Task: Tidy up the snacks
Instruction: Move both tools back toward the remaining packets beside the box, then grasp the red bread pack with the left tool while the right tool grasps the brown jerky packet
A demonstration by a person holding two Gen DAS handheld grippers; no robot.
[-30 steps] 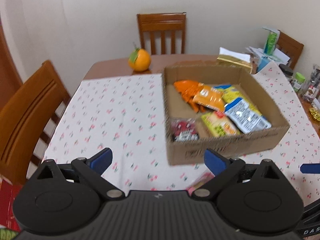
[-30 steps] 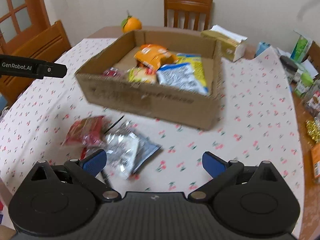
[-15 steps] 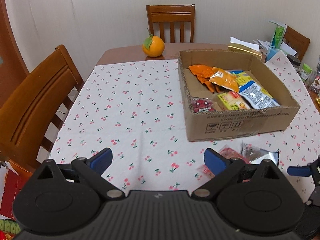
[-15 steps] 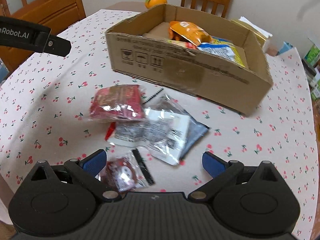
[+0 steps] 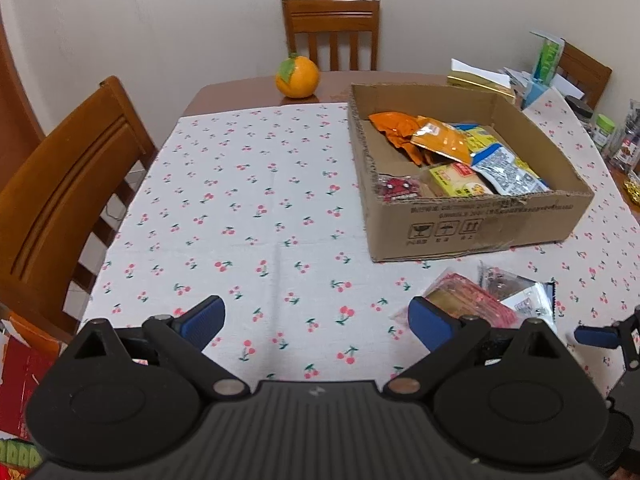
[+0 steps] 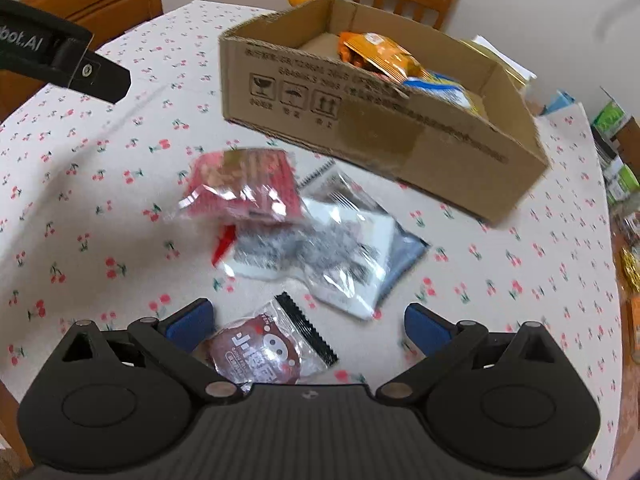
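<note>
A cardboard box (image 5: 480, 224) (image 6: 380, 132) on the cherry-print tablecloth holds several snack packets: orange, yellow-blue, yellow and a small red one. Loose packets lie in front of it: a red packet (image 6: 244, 184) (image 5: 468, 298), a silver-white packet (image 6: 336, 252) and a small clear packet with a dark red snack (image 6: 264, 350). My right gripper (image 6: 306, 320) is open, low over the table, with the small packet between its fingers but not clamped. My left gripper (image 5: 316, 320) is open over bare cloth to the left of the pile, holding nothing.
An orange fruit (image 5: 298, 78) sits at the table's far edge. Wooden chairs (image 5: 64, 192) stand at the left and behind. Jars, cartons and papers (image 5: 600, 128) crowd the right side. The left gripper's body (image 6: 60, 56) shows at the upper left of the right wrist view.
Both grippers pulled back from the box toward the near edge. The right one dropped down over the loose packets, and the small dark red packet now lies between its fingers.
</note>
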